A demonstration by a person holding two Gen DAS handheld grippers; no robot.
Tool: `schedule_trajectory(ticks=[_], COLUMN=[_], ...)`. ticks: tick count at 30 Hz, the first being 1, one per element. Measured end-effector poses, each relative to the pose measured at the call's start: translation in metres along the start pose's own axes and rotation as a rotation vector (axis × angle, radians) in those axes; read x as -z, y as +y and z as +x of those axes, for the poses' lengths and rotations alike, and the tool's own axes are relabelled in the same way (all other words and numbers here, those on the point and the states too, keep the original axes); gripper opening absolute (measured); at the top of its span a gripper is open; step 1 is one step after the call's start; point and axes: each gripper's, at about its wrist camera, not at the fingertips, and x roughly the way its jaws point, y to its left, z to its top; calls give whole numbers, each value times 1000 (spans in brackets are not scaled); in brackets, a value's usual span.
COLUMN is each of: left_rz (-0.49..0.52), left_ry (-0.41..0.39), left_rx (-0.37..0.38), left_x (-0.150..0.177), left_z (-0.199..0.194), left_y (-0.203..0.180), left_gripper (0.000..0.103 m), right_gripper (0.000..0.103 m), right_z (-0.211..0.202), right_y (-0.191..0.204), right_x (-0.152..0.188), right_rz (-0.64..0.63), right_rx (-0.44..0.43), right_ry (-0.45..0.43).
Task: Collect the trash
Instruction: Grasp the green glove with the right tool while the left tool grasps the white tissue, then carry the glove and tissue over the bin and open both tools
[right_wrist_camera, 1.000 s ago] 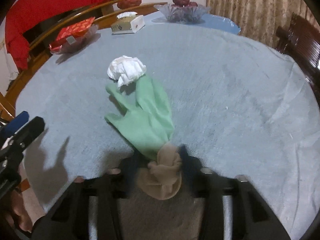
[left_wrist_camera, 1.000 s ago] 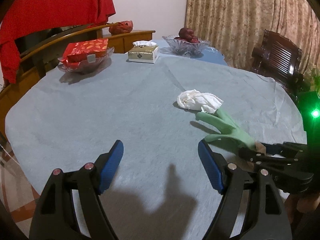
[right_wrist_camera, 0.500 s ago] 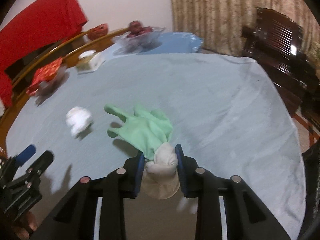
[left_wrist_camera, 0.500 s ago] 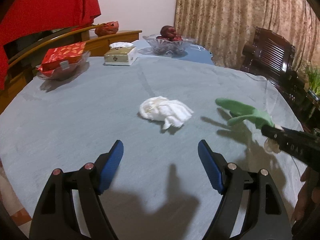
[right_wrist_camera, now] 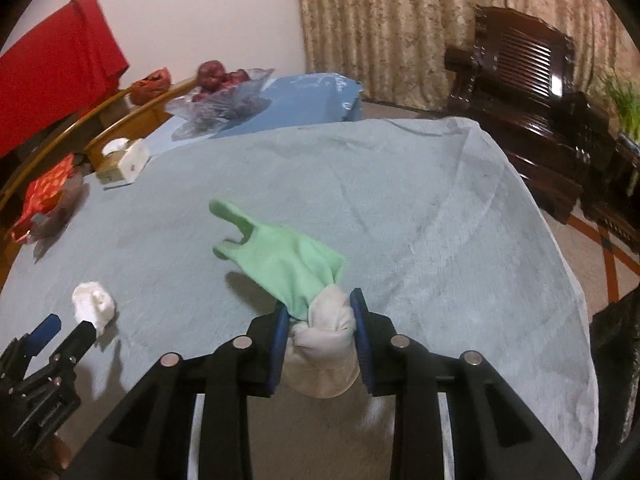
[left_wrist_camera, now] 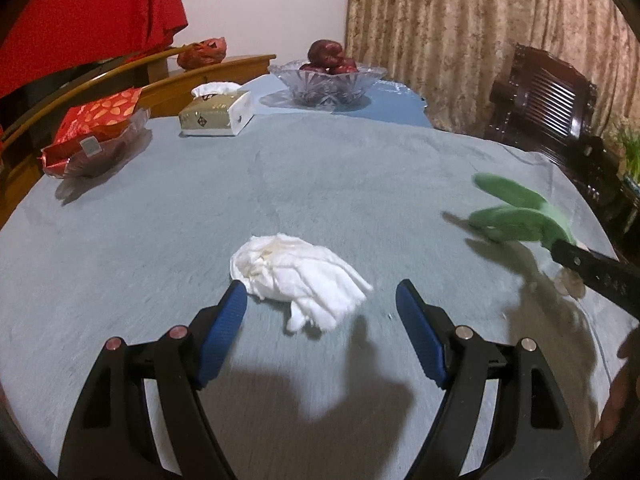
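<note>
- The table (left_wrist_camera: 360,168), under its grey-blue cloth, carries the job: I judge I am mid-collection, one piece of trash in hand and one still lying on the cloth.
- My right gripper (right_wrist_camera: 320,320) has its jaws closed on the bunched pale cuff of the green glove (right_wrist_camera: 288,256), which hangs clear of the cloth toward the table's right edge; the jaws have just been closing a little further on that cuff.
- My left gripper (left_wrist_camera: 320,304) stands with jaws wide and nothing pressed between them, just short of the crumpled white tissue (left_wrist_camera: 296,272), which lies near the middle of the table, toward the near edge.
- Next, I think, the left jaws must go forward and down to straddle the tissue, then close (it is soft and will squash).
- No bin shows in either view, so where the trash goes I cannot say.
- The glove's fingers are motion-blurred in the left view, and the right gripper is cut off at that picture's edge.
</note>
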Motion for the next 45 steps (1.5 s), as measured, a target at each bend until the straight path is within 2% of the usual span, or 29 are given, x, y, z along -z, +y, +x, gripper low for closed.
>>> schedule_trajectory(ticks=[4, 5, 6, 9, 12, 18, 30, 39, 45], left_rz=[-33, -36, -38, -57, -64, -30, 17, 83, 159], left_ry=[31, 44, 58, 76, 56, -34, -78, -104, -129], left_rx=[-6, -5, 1, 10, 15, 15, 88, 181, 260], left_x=[-9, -11, -11, -9, -4, 3, 0, 7, 16], left_z=[18, 22, 26, 31, 23, -23, -105, -154, -186], left_y=[3, 3, 3, 7, 10, -5, -64, -131, -191], left_gripper=[73, 64, 46, 22, 10, 8, 8, 8, 8], right_gripper=[30, 30, 30, 30, 30, 30, 30, 30, 30], right_z=[6, 7, 7, 6, 3, -13, -90, -167, -222], right_y=[-4, -3, -3, -4, -7, -8, -40, -103, -159], right_x=[2, 4, 5, 6, 7, 9, 17, 24, 40], right_rz=[51, 52, 50, 36, 29, 37, 65, 94, 98], right_rx=[24, 21, 18, 17, 15, 21, 63, 140, 160], right_ry=[11, 12, 15, 17, 21, 9, -59, -141, -191])
